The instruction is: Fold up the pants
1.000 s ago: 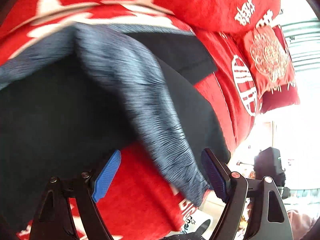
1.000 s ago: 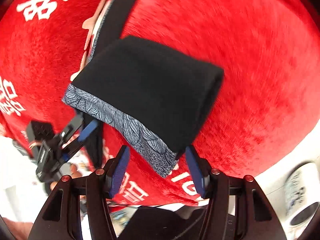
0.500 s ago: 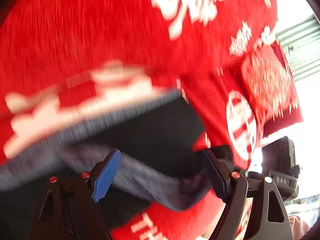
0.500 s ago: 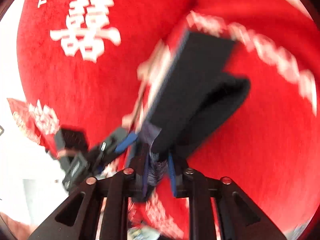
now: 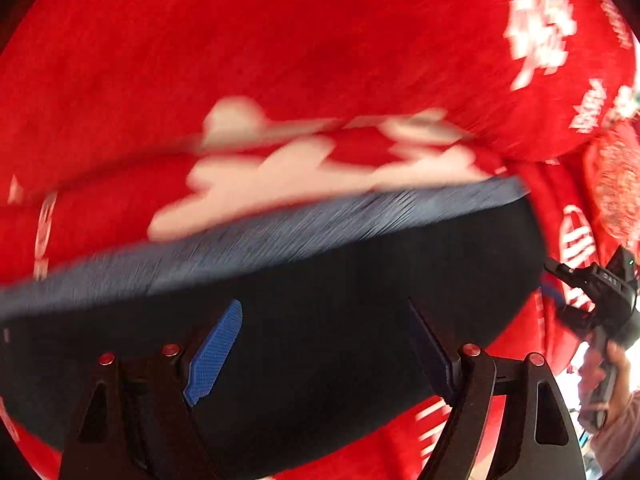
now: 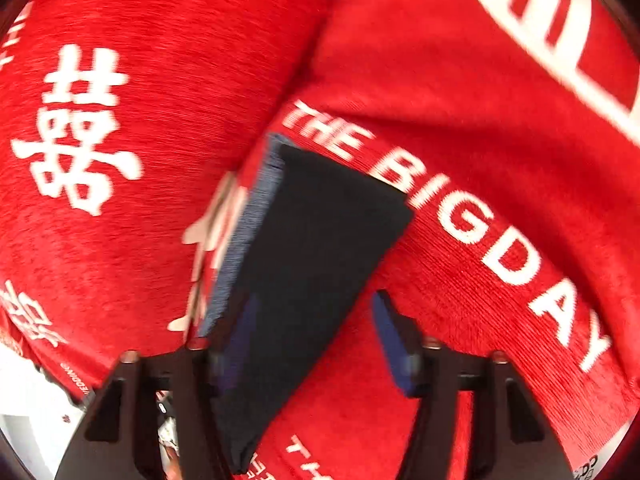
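The black pants with a grey-blue patterned band lie folded flat on the red bedspread. My left gripper is open just above the black cloth, holding nothing. In the right wrist view the pants show as a folded black slab with the patterned edge on its left. My right gripper is open, its left finger over the pants' near end and its right finger over the bedspread. The right gripper also shows at the right edge of the left wrist view, held by a hand.
The red bedspread carries white characters and the words "THE BIG DAY". Red embroidered cushions lie at the far right. The bed's edge and a pale floor show at the lower left of the right wrist view.
My right gripper has opened and let go of the pants' edge. The fold now lies flat on the bed. Both grippers have shifted over the cloth; the frames are motion-blurred.
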`<state>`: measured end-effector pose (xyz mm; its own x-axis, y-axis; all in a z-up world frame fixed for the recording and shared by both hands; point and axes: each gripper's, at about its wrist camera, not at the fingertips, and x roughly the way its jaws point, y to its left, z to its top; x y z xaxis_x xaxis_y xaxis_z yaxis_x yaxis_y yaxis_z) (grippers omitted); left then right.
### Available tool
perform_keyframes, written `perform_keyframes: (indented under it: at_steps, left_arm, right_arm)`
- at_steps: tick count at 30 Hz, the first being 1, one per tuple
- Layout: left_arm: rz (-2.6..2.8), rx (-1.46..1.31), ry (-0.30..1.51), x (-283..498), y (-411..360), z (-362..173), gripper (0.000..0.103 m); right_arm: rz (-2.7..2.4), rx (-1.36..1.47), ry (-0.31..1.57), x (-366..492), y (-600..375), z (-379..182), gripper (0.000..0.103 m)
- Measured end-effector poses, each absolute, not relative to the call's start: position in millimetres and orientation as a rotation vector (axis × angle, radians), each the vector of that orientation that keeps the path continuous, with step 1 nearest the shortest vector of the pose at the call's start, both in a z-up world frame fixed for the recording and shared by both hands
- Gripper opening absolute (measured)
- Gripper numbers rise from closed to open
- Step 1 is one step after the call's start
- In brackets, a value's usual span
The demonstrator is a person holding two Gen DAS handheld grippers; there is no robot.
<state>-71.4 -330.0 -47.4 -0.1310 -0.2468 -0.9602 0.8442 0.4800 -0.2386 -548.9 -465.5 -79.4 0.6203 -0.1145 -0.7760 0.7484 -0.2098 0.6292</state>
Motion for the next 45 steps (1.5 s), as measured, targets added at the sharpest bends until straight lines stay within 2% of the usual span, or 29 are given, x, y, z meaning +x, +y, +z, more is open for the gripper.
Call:
perform_keyframes:
  at_steps: [4,7,8,9,11,16,20,23,26,27,31,35,40,42,45]
  left_arm:
    - [-0.970,0.562,1.395,-69.5,-306.5,-54.8,0.083]
    - [-0.906,0.596,1.415,-64.0,-304.3,-66.6,0.083]
    - [-0.893,0.601,1.422,-66.0,-309.9,-66.9,0.083]
    - [-0.889,0.598,1.423,-64.8,-309.9,-65.0,0.083]
    - [-0.901,0.587,1.388,-57.9,-306.7,-55.3,0.083]
    - [-0.873,0.544,1.383,-43.8,-313.8,-46.6,0.083]
    - [-0.834,0.563,1.386,-53.3,-341.4,-70.9,0.083]
    - [-0.797,0.590,1.323,-52.2,-356.0,-84.4,0.083]
    - [-0.778,0.597,1.271,-34.1,-358.2,-85.6,0.083]
    - [-0.745,0.605,1.260,-22.9,-353.8,-85.4,0.083]
    - [-0.665,0.559,1.286,16.8,-314.2,-71.5,0.083]
    - [-0.636,0.580,1.279,35.1,-251.6,-49.0,0.083]
    - [-0.598,0.573,1.337,47.9,-169.3,-42.0,0.083]
    - [-0.592,0.565,1.347,51.5,-147.6,-42.6,0.083]
    - [-0.585,0.555,1.352,63.7,-113.6,-44.7,0.083]
  right_arm:
    - [-0.863,1.500,0.546,-537.2,-479.8,-61.1,0.006]
    - [-0.929,1.503,0.712,-535.0,-481.1,-72.5,0.006]
    - [-0.945,1.516,0.766,-537.1,-479.1,-78.6,0.011]
    - [-0.961,1.526,0.764,-541.5,-477.0,-77.9,0.022]
    - [-1.038,1.507,0.804,-550.7,-472.6,-66.9,0.040]
    - [-0.952,1.222,0.818,-509.3,-469.6,-14.9,0.039]
    - [-0.578,1.131,0.896,-393.6,-464.4,-32.7,0.039]
    - [-0.491,1.033,0.994,-332.2,-458.0,-60.3,0.039]
    - [-0.564,0.953,1.000,-323.2,-467.2,-64.3,0.026]
    - [-0.595,0.975,0.993,-328.8,-475.8,-65.2,0.015]
    - [-0.775,1.002,1.019,-354.3,-499.9,-57.9,0.013]
    - [-0.742,0.897,1.087,-348.9,-471.3,-33.4,0.036]
    - [-0.549,0.837,1.110,-304.1,-413.8,-10.9,0.038]
    - [-0.456,0.816,1.120,-266.5,-387.3,-4.1,0.043]
    - [-0.318,0.767,1.136,-209.6,-355.7,8.3,0.045]
